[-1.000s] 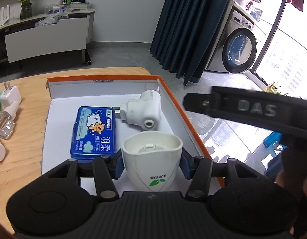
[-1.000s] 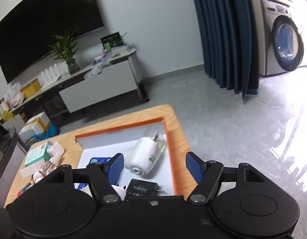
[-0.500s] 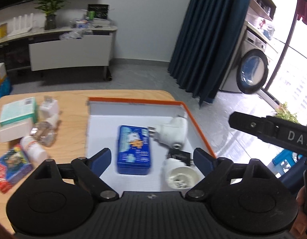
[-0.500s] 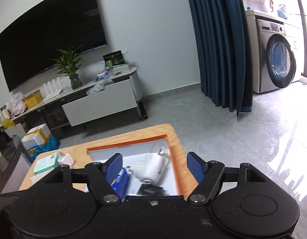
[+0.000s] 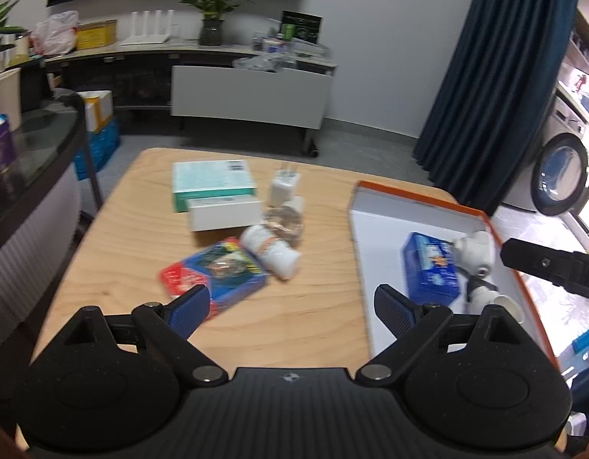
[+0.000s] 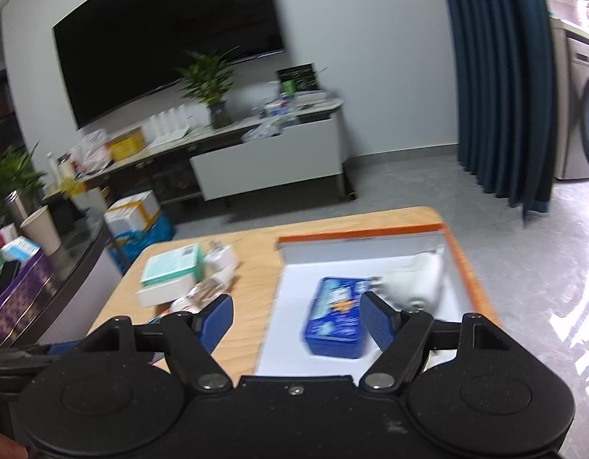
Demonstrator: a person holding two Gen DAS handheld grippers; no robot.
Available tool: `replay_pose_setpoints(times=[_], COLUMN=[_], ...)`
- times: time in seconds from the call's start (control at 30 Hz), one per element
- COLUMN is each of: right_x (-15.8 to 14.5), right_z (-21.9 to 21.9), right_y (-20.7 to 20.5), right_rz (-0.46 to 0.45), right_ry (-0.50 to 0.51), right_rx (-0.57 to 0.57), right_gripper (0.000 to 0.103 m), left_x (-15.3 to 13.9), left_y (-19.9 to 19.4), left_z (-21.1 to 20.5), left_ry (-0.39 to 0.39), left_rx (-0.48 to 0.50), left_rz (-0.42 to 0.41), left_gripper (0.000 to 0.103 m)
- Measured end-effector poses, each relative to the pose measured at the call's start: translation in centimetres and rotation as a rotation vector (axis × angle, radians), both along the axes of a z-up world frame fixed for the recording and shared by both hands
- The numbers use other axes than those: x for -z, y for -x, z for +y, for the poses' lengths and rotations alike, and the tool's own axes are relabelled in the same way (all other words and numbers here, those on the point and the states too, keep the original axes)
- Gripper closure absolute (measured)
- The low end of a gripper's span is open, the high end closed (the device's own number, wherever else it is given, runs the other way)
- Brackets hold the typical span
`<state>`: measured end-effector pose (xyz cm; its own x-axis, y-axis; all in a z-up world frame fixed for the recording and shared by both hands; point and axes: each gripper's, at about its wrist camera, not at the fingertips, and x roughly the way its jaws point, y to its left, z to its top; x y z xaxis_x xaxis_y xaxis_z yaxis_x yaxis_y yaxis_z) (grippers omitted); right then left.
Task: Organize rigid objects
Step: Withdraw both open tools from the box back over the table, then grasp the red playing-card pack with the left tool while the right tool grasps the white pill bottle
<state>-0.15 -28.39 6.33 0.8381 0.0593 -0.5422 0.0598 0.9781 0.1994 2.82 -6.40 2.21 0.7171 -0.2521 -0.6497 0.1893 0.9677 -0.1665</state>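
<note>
Both claws have drawn back from the orange-rimmed white cardboard tray (image 5: 416,195), jaws just opening, now wide and empty: left claw (image 5: 292,310), right claw (image 6: 296,319). Light wooden worktop (image 5: 141,229); dark wall television (image 6: 160,38) at twelve o'clock. Labels blurred, unreadable.

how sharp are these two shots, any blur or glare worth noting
Left wrist view: the red and blue packet and the blue tin are smeared by motion, and fisheye bends the curtain. Right wrist view: the white plug-in device in the orange-edged box is streaked, with window glare on the floor.
</note>
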Motion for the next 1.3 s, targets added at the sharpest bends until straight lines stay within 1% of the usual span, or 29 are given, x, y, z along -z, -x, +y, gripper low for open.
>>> replay_pose_setpoints(times=[0.1,0.17,0.23,0.33,0.4,0.47,0.57,0.7,0.77,0.83,0.93,1.03,1.13,1.3], right_x=[0.2,0.3,0.4,0.8,1.1,1.4,1.7,2.4,2.7,2.8,3.3,3.9,4.4,5.6], right_z=[1.8,2.7,3.3,3.5,3.3,3.2,2.8,2.5,2.5,2.6,3.1,4.2,5.9,9.2], right_y=[-0.4,-0.6,-0.6,-0.4,-0.3,-0.4,-0.6,-1.0,-1.4,-1.7,-2.6,-3.9,-5.5,-9.2], right_rz=[0.012,0.016,0.023,0.034,0.044,0.052,0.063,0.081,0.090,0.092,0.104,0.117,0.130,0.160], right_ry=[0.005,0.012,0.021,0.025,0.024,0.024,0.024,0.025,0.030,0.031,0.021,0.021,0.043,0.107], right_rx=[-0.037,-0.058,-0.069,-0.073,-0.067,-0.059,-0.043,-0.026,-0.023,-0.027,-0.043,-0.089,-0.163,-0.281], right_gripper=[0.016,0.016,0.016,0.016,0.016,0.016,0.016,0.016,0.016,0.016,0.016,0.016,0.016,0.016], left_x=[0.4,0.9,1.4,2.5,3.4,4.3,5.6,7.5,8.2,8.3,8.0,7.8,7.5,5.8], left_y=[-0.4,-0.9,-1.6,-2.9,-4.1,-5.1,-6.8,-8.9,-9.8,-10.3,-10.1,-9.3,-8.1,-6.3], left_z=[2.0,2.9,3.6,4.1,4.2,4.3,3.7,2.9,2.9,3.2,3.2,3.6,4.4,7.4], left_ry=[-0.015,-0.041,-0.069,-0.126,-0.166,-0.186,-0.210,-0.250,-0.251,-0.211,-0.199,-0.184,-0.197,-0.122], left_rx=[-0.012,0.006,0.049,0.141,0.203,0.258,0.339,0.390,0.402,0.411,0.406,0.379,0.317,0.175], left_rz=[-0.005,-0.010,-0.023,-0.059,-0.054,-0.061,-0.049,-0.032,-0.016,-0.015,-0.042,-0.033,-0.011,0.008], left_gripper=[0.008,0.007,0.007,0.007,0.007,0.007,0.007,0.008,0.011,0.015,0.042,0.043,0.043,0.043])
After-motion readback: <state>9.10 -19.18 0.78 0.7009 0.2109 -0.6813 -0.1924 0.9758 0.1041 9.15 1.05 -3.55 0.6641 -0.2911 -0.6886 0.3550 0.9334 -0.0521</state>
